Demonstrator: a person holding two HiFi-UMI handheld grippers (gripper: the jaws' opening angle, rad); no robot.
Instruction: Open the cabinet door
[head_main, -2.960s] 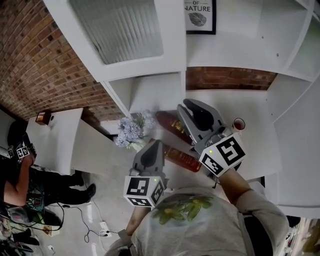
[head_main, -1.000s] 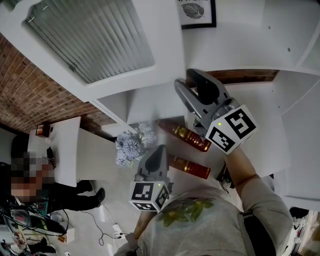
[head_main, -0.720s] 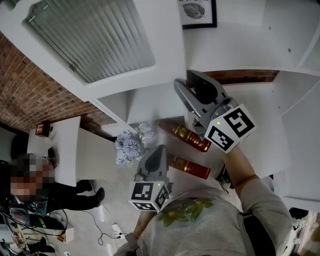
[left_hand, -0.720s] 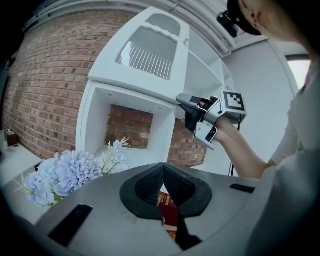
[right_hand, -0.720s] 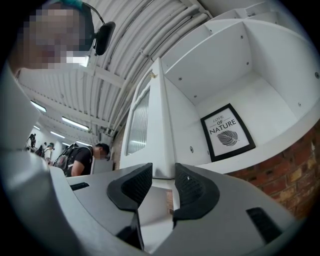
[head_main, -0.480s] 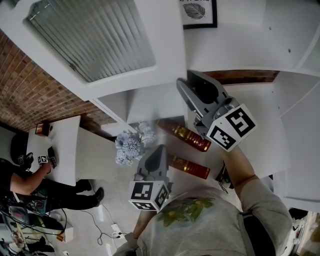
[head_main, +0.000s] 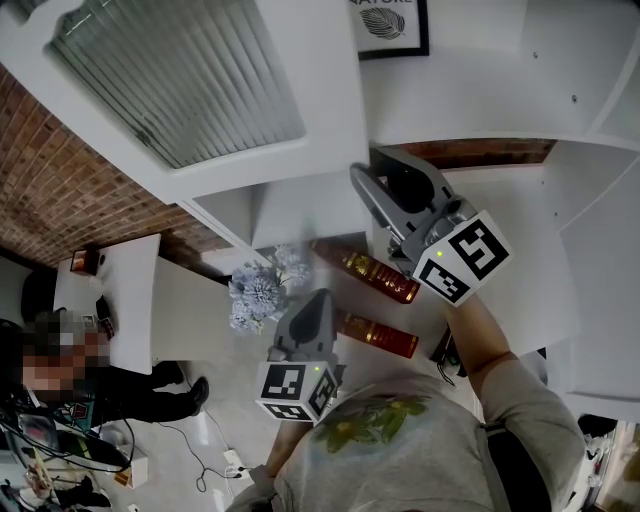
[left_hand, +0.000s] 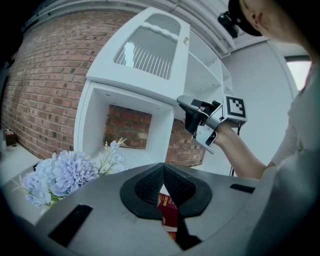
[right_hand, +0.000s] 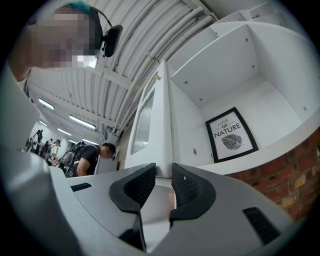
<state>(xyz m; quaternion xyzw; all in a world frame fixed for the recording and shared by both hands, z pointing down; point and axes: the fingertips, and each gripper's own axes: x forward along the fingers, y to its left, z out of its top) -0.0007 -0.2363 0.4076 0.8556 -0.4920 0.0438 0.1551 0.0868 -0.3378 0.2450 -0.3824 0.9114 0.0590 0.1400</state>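
The white cabinet door (head_main: 200, 80), with a ribbed glass pane, stands swung out from the cabinet. My right gripper (head_main: 368, 172) is raised to the door's lower corner. In the right gripper view the door's edge (right_hand: 159, 135) fills the gap between the jaws of that gripper (right_hand: 163, 172), which are closing on it with no gap showing. My left gripper (head_main: 312, 305) hangs lower, above the flowers and boxes, away from the door. Its jaws (left_hand: 163, 167) are shut with nothing held. The left gripper view also shows the door (left_hand: 145, 52) and the right gripper (left_hand: 182, 102).
A framed print (head_main: 388, 25) stands inside the opened compartment. Pale blue flowers (head_main: 258, 285) and two red boxes (head_main: 365, 270) (head_main: 378, 335) lie on the white shelf below. A brick wall is at the left. A person (head_main: 60, 370) sits by a white table (head_main: 110, 290) at the lower left.
Three seconds ago the right gripper was lower, over the red boxes; it has since risen to the door's lower corner. Over the last second both hands have stayed put.
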